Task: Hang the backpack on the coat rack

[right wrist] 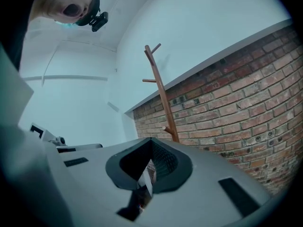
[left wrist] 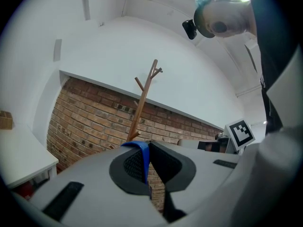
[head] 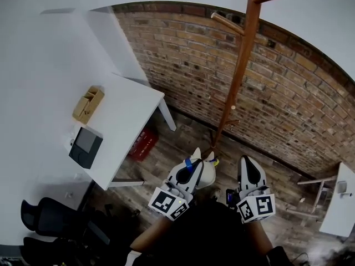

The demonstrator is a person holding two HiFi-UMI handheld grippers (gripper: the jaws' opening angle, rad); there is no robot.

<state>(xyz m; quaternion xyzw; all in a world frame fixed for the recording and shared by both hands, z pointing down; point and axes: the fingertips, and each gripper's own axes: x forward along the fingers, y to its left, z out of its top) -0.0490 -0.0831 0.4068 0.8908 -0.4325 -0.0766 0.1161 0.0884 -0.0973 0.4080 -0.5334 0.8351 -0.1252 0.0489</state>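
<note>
The wooden coat rack [head: 239,71] stands ahead of me against the brick wall, its pegs pointing up; it also shows in the left gripper view [left wrist: 142,103] and the right gripper view [right wrist: 161,91]. A cream backpack [head: 207,172] hangs low between my two grippers. My left gripper [head: 192,160] [left wrist: 146,148] is shut on the backpack's blue strap [left wrist: 141,155]. To its right, the right gripper [head: 248,162] [right wrist: 150,162] has its jaws together on a pale strip [right wrist: 147,174] that seems part of the backpack. Both grippers point level toward the rack, still some way short of it.
A white table [head: 127,110] at the left carries a wooden box [head: 87,104] and a dark device [head: 86,147]. A red crate [head: 143,144] sits under it. A black chair [head: 47,218] stands at the lower left, another white table [head: 341,204] at the right. Brick wall [head: 288,93] behind.
</note>
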